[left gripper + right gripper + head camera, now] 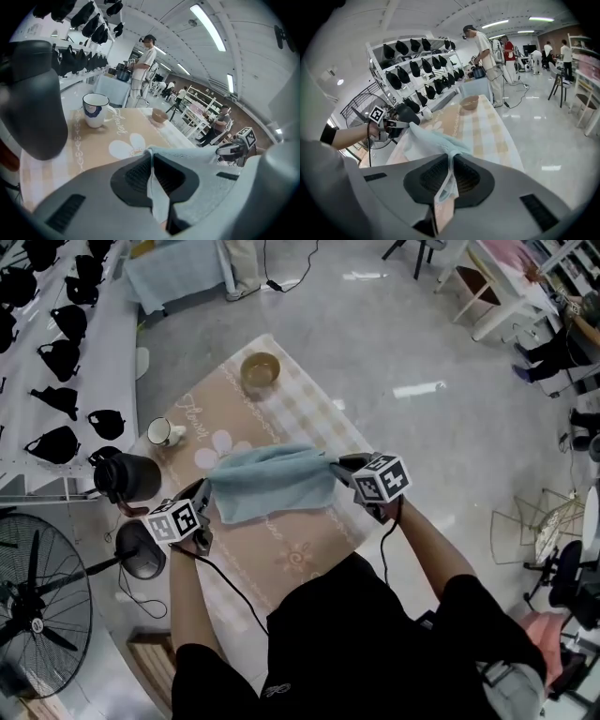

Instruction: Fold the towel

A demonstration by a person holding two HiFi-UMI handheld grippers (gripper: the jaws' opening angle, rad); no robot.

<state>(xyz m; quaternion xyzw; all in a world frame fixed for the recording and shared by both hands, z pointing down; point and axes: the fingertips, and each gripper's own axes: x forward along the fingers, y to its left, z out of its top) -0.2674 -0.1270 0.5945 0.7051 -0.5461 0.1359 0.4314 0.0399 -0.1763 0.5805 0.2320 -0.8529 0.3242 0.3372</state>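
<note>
Towel [272, 482]: soft, light, limp; hangs between left claw [151, 161] and right claw [451, 164], each pinching what seems a corner.

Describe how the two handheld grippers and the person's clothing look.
The left gripper and right gripper have grey jaws with black ribbed pads; each carries a white cube of black square markers and trails a black cable. The person wears a black short-sleeved top.

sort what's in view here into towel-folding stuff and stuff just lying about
In the job: light blue towel; left hand-held gripper and right hand-held gripper, both shut on it.
Lying about: mug; wooden bowl; black jug.
</note>
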